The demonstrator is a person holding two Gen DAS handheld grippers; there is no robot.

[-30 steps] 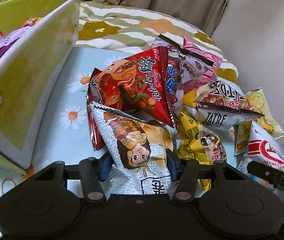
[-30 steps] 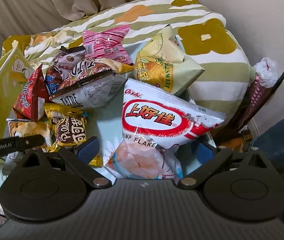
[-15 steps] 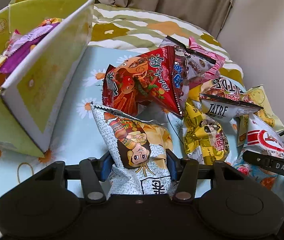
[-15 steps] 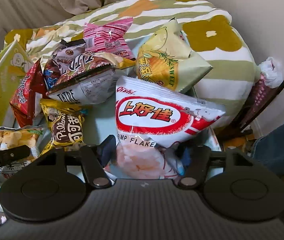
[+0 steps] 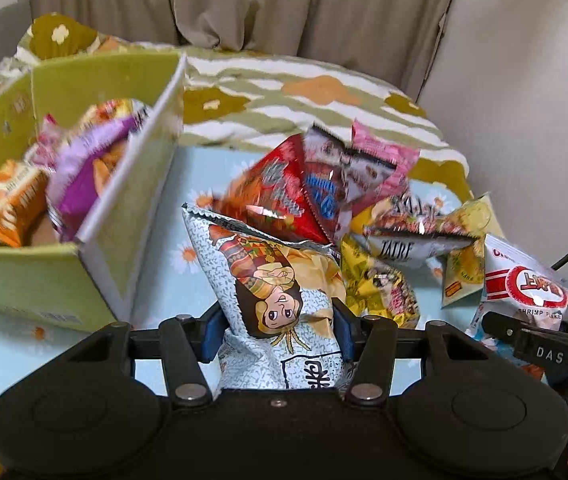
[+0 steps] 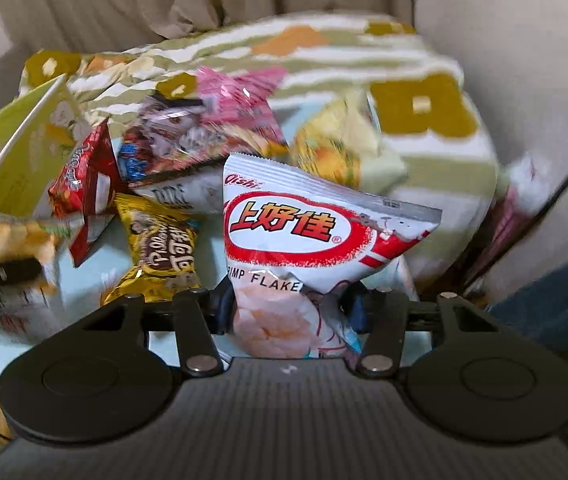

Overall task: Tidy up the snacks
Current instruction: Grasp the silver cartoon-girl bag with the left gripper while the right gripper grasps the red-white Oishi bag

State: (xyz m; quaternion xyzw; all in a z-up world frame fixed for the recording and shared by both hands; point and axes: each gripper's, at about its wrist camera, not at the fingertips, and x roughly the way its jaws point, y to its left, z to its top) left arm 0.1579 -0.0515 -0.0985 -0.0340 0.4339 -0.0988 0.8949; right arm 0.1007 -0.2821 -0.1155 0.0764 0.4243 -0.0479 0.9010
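A speckled pale-blue chip bag [image 5: 280,300] is pinched at its lower end by the left gripper [image 5: 278,334], held just right of the green box [image 5: 96,248], where an orange packet [image 5: 16,208] and a purple packet [image 5: 80,176] lie. A white shrimp-flake bag [image 6: 307,240] is clamped by the right gripper [image 6: 289,308]. Between them a gold packet [image 6: 160,256], red packet [image 5: 280,200] and pink packet [image 6: 240,100] are heaped on the daisy-print table [image 5: 164,256].

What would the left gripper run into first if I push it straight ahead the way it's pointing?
Probably the red snack bag: it sits right behind the top of the grey cartoon chip bag the left gripper holds. Depth is hard to judge, and the green box stands off to the left of that line.
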